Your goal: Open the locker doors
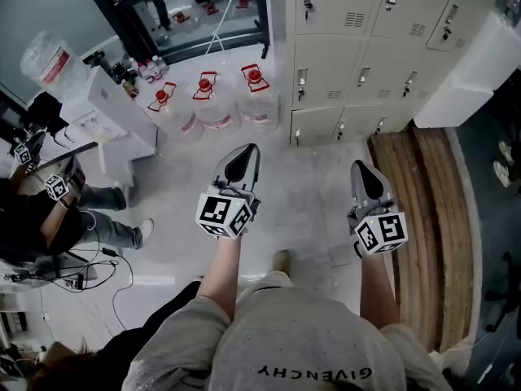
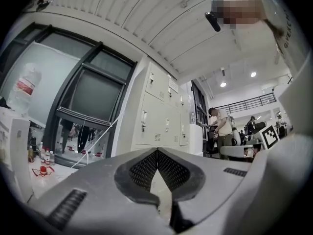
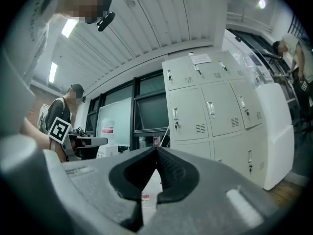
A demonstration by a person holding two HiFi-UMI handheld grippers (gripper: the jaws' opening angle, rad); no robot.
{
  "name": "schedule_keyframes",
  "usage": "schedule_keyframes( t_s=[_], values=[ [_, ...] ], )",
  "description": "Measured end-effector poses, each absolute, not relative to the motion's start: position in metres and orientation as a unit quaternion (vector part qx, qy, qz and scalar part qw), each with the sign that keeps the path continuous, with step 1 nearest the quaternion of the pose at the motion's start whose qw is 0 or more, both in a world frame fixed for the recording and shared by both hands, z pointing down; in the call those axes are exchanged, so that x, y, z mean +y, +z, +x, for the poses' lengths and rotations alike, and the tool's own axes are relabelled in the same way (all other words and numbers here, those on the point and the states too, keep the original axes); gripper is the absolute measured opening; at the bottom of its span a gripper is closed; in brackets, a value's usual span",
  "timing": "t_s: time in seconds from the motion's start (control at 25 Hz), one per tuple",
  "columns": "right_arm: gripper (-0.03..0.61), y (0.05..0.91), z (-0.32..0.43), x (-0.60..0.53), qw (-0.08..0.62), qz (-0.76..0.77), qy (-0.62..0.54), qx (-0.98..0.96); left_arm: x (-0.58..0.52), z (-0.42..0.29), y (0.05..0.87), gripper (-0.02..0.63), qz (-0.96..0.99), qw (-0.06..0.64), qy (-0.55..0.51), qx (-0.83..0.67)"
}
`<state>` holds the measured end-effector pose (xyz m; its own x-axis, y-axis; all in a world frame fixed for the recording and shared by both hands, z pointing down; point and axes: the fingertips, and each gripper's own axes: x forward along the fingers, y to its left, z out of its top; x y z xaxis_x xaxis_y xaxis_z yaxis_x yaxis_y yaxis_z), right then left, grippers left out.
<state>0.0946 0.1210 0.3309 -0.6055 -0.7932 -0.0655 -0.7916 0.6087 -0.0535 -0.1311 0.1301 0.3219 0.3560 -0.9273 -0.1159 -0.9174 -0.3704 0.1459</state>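
Standing beside the shut lockers (image 1: 358, 47), three water jugs (image 1: 213, 108) line the floor (image 1: 313, 190).

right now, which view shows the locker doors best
The right gripper view: the locker doors face the camera, handles and vents clear. The head view sees them steeply from above; the left gripper view shows them small and slanted.

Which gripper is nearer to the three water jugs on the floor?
Left. The left gripper is short of the water jugs, slightly to their right; the right gripper is farther right, before the lockers.
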Motion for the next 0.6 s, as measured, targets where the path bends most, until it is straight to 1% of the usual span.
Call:
schedule_keyframes(
  t_s=[0.24, 0.6],
  values=[
    [0.002, 0.345, 0.064, 0.084, 0.036, -0.443, -0.014, 0.896, 0.091, -0.15, 0.332, -0.002, 0.83, 0.031, -0.089, -0.55],
    [0.0, 0.379, 0.041, 0.033, 0.011, -0.437, -0.027, 0.899, 0.042, -0.158, 0.356, -0.002, 0.831, 0.045, -0.093, -0.547]
  ],
)
